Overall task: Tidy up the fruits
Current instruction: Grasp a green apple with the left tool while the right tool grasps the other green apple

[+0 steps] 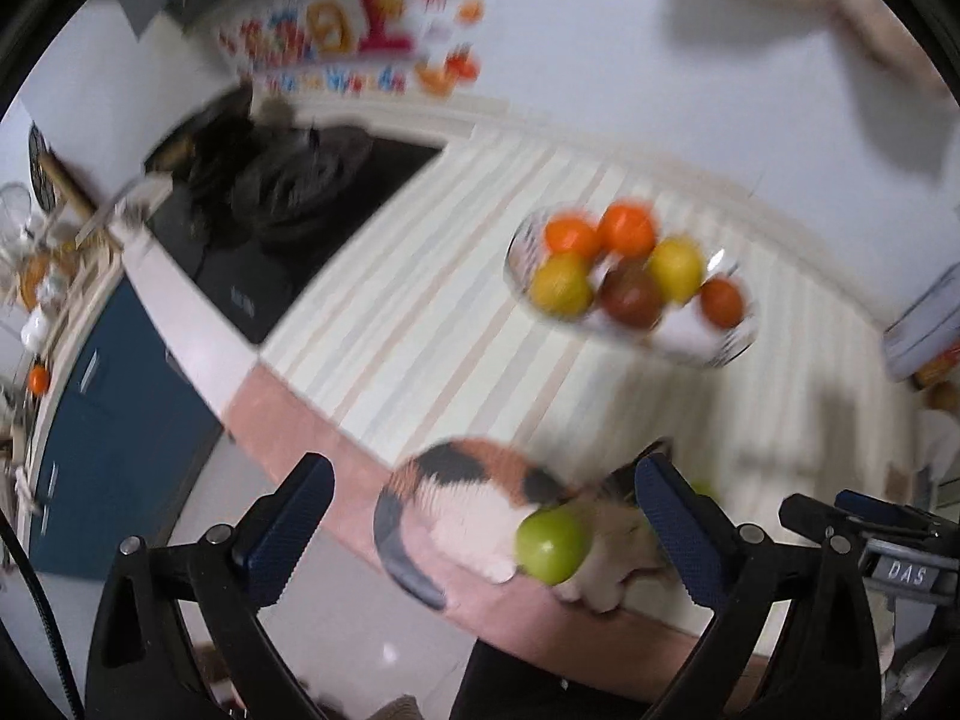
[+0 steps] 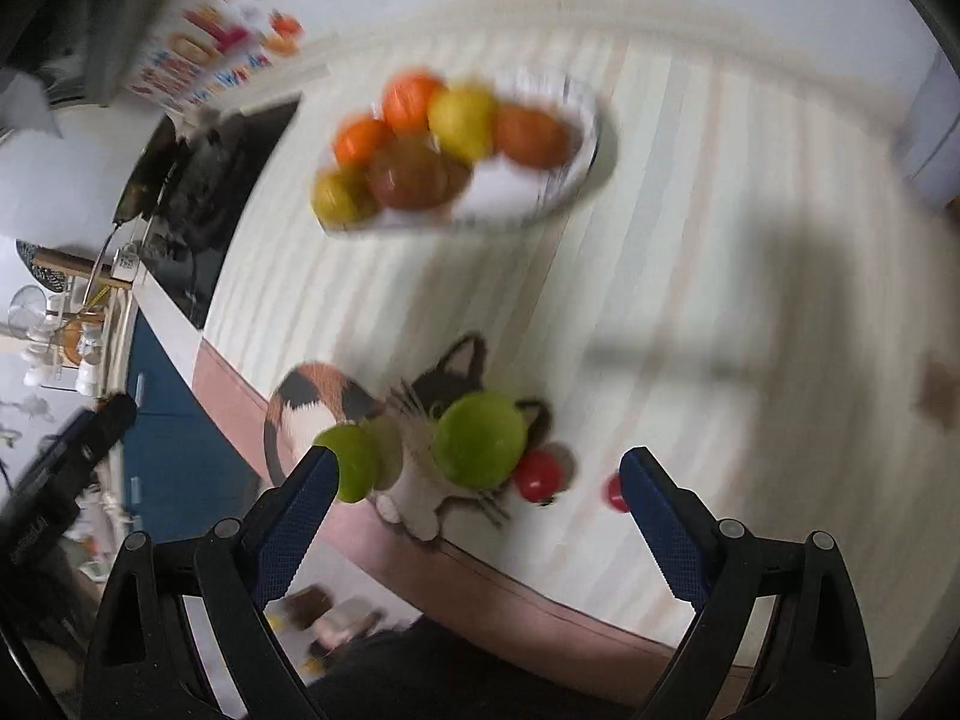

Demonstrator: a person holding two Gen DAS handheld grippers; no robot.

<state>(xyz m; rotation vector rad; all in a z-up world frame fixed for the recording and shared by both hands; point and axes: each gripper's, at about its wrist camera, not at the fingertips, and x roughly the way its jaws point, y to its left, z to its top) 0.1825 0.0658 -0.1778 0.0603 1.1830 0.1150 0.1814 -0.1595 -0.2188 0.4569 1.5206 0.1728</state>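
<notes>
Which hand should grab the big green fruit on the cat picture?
Probably the right: its open fingers frame the big green fruit ahead, while the left view shows only the smaller one.

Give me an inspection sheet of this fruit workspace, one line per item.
Surface: striped tablecloth with a cat picture.
Job's things: glass dish holding orange, yellow and brownish fruit; two green fruits and two small red fruits loose near the table edge.
Clutter: box at the side.
Grippers: left gripper open, empty; right gripper open, empty.
Cables: dark cable, blurred.
Surroundings: black stove, blue cabinet, wall stickers.
</notes>
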